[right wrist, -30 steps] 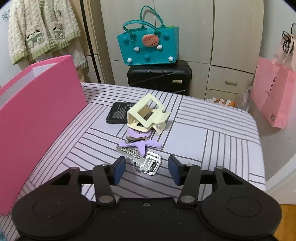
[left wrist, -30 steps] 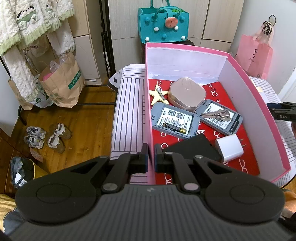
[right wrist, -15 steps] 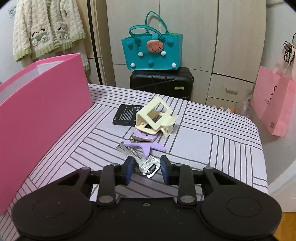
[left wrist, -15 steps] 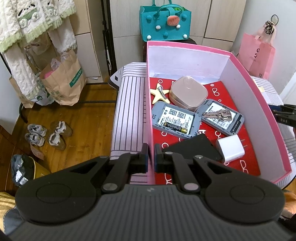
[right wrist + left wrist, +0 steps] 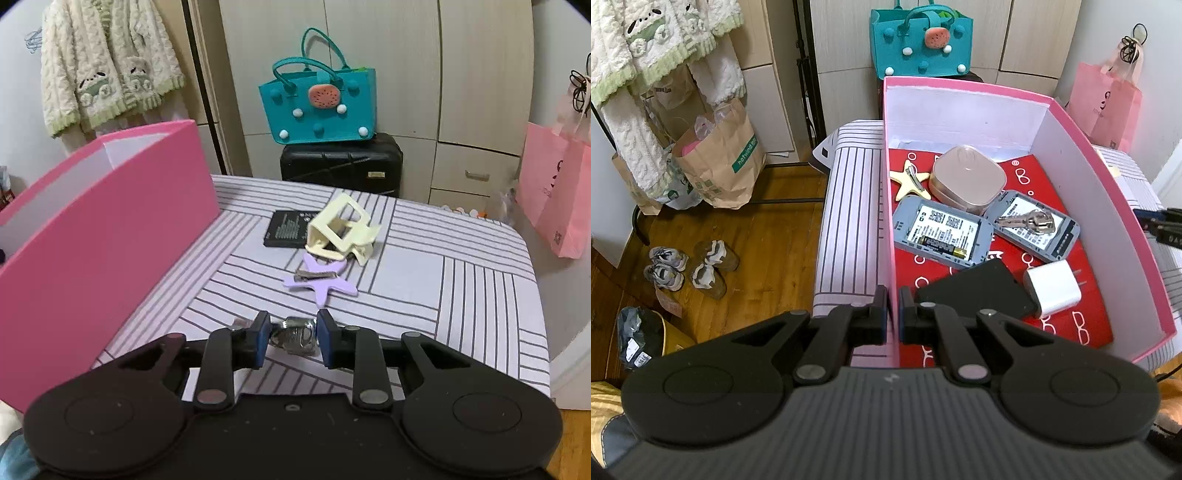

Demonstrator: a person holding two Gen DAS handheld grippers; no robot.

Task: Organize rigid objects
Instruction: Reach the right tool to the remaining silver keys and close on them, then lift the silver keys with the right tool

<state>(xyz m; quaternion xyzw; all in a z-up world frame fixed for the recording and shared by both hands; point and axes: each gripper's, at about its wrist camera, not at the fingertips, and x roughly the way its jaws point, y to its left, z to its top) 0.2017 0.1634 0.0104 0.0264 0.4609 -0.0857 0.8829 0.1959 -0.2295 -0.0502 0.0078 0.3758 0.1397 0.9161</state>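
Note:
My left gripper (image 5: 894,314) is shut on the near left wall of the pink box (image 5: 960,110). Inside the box lie a yellow star clip (image 5: 909,179), a pink rounded case (image 5: 967,179), two grey devices (image 5: 942,230), a black slab (image 5: 975,291) and a white charger (image 5: 1052,290). In the right wrist view my right gripper (image 5: 291,332) has its jaws closing on a bunch of keys (image 5: 293,332), and the blue pads press its sides. Beyond it on the striped cloth lie a purple star clip (image 5: 319,282), a cream claw clip (image 5: 341,229) and a black battery (image 5: 290,229).
The pink box's outer wall (image 5: 110,236) rises left of my right gripper. A teal bag (image 5: 317,107) sits on a black suitcase (image 5: 340,162) behind the table. A pink paper bag (image 5: 557,192) hangs at right. Shoes (image 5: 683,266) and brown paper bags (image 5: 716,158) stand on the floor at left.
The right gripper's jaws have come together around the keys, which now sit between the pads, apart from the purple star clip. The left gripper has stayed clamped on the box wall.

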